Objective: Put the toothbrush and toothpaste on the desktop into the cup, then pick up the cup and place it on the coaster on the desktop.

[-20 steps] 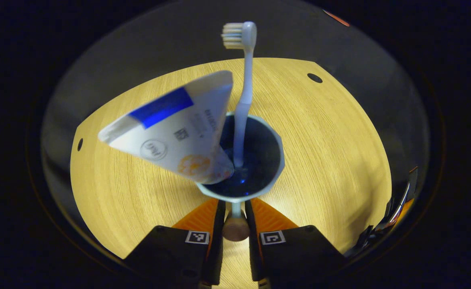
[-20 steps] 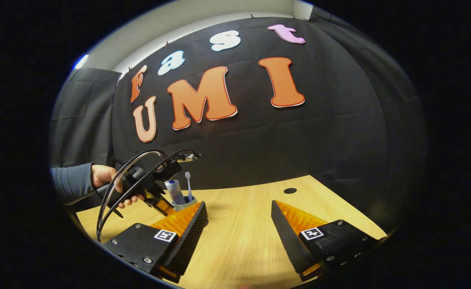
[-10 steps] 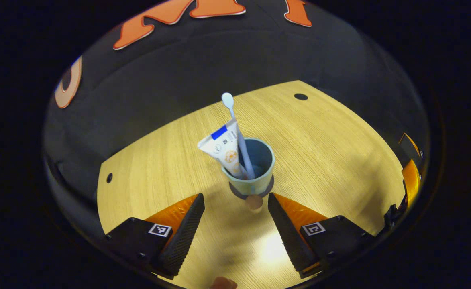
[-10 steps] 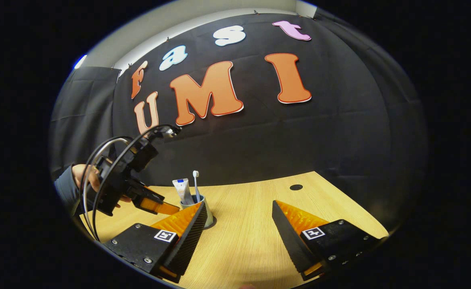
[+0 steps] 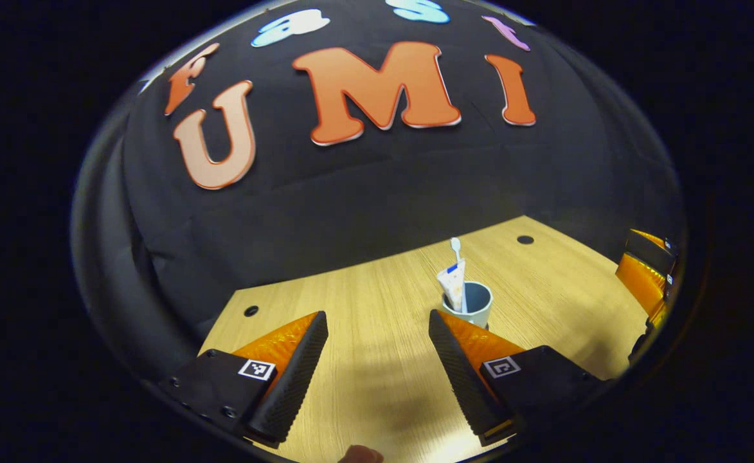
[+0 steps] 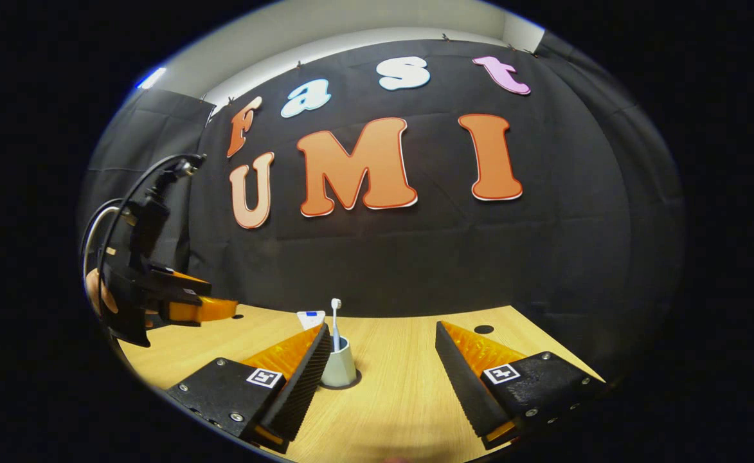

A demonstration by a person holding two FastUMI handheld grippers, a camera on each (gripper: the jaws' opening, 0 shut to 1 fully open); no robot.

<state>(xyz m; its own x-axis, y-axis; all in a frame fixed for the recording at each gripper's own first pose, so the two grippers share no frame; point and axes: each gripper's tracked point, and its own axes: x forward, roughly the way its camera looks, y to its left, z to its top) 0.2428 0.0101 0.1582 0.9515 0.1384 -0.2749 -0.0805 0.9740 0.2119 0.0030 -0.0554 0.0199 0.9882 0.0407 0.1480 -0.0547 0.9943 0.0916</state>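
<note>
A pale blue cup (image 5: 474, 303) stands upright on the wooden table, with a white toothpaste tube (image 5: 452, 287) and a white toothbrush (image 5: 456, 247) standing in it. My left gripper (image 5: 377, 319) is open and empty, well back from the cup, which sits just beyond its right finger. In the right gripper view the cup (image 6: 339, 364) rests on a dark round coaster (image 6: 355, 384), partly behind the left finger of my open right gripper (image 6: 382, 328). The toothbrush (image 6: 335, 316) and the toothpaste tube (image 6: 310, 316) rise above that finger. The left gripper (image 6: 219, 307) hovers at the far left, held by a hand (image 6: 94, 290).
The wooden table (image 5: 364, 360) has round cable holes at the back left (image 5: 251, 310) and the back right (image 5: 525, 239). The right gripper's orange fingers (image 5: 645, 276) show at the right edge of the left gripper view. Black cloth walls the far side.
My left gripper was shut at the cup's near rim; it has opened, let go and drawn back and up to the left. The cup now stands alone on the coaster.
</note>
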